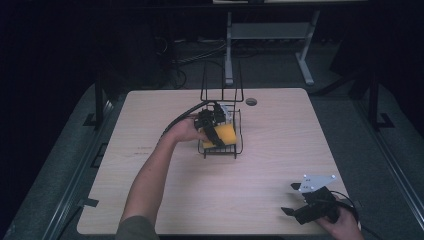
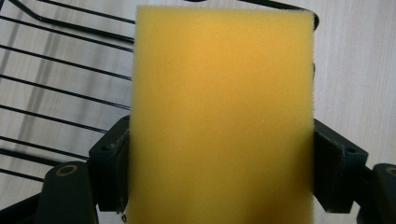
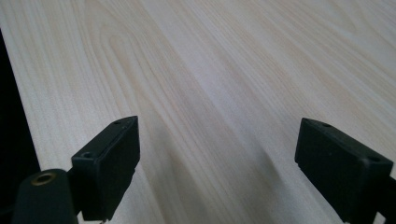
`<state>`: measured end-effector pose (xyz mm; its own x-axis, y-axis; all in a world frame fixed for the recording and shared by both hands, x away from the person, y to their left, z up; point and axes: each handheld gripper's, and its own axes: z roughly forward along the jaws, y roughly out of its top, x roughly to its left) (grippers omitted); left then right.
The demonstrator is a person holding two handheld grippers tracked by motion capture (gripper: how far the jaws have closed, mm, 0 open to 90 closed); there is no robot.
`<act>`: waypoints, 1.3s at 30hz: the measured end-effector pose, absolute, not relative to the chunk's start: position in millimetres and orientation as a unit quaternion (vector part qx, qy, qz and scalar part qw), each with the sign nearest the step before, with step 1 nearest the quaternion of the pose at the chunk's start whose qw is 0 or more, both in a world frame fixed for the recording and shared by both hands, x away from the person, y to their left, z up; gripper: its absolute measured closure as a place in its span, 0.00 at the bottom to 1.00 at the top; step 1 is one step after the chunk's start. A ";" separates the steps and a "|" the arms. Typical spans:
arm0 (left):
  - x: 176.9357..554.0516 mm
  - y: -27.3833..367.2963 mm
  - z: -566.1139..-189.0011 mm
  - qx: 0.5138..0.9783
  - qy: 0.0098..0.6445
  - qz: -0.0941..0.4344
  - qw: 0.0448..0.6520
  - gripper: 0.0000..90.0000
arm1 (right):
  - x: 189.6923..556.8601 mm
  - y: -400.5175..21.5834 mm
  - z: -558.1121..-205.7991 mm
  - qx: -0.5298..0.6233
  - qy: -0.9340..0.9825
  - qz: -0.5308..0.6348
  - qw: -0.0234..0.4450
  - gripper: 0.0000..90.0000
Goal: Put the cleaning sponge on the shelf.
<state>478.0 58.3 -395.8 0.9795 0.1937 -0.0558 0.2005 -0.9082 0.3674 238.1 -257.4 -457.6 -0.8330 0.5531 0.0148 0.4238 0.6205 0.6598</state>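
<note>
Pale wood table [image 1: 270, 165] in a dark room. Mid-table, wire rack [image 1: 238, 131] holding yellow sponge [image 1: 226, 134], clamped by left gripper [image 1: 214, 131]. Near right corner, right gripper [image 1: 291, 199], jaws spread wide, empty.

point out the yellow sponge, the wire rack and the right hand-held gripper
yellow sponge [image 2: 222, 112]: left gripper view, middle of its broad face
wire rack [image 1: 238, 131]: high view, its right side wall
right hand-held gripper [image 3: 217, 170]: right gripper view, midway between its open jaws

Dim room, grey floor [image 1: 60, 165], light wooden table [image 1: 280, 150], white desk frame [image 1: 270, 35] behind.
</note>
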 end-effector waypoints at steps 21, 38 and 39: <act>486.4 51.4 -394.7 0.979 0.093 -0.011 0.181 0.24 | 239.6 -259.1 -456.9 0.273 0.895 0.339 0.096 0.15; 492.5 53.1 -404.7 0.979 0.103 -0.021 0.176 0.24 | 240.5 -257.5 -457.5 0.274 0.897 0.335 0.093 0.15; 492.7 53.1 -405.8 0.979 0.105 -0.024 0.175 0.24 | 240.2 -257.5 -457.5 0.274 0.897 0.335 0.094 0.15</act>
<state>492.7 53.1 -405.8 0.9768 0.1971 -0.0834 0.2137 -0.9165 0.3383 240.2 -257.5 -457.5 -0.8318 0.5549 0.0156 0.4294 0.6253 0.6516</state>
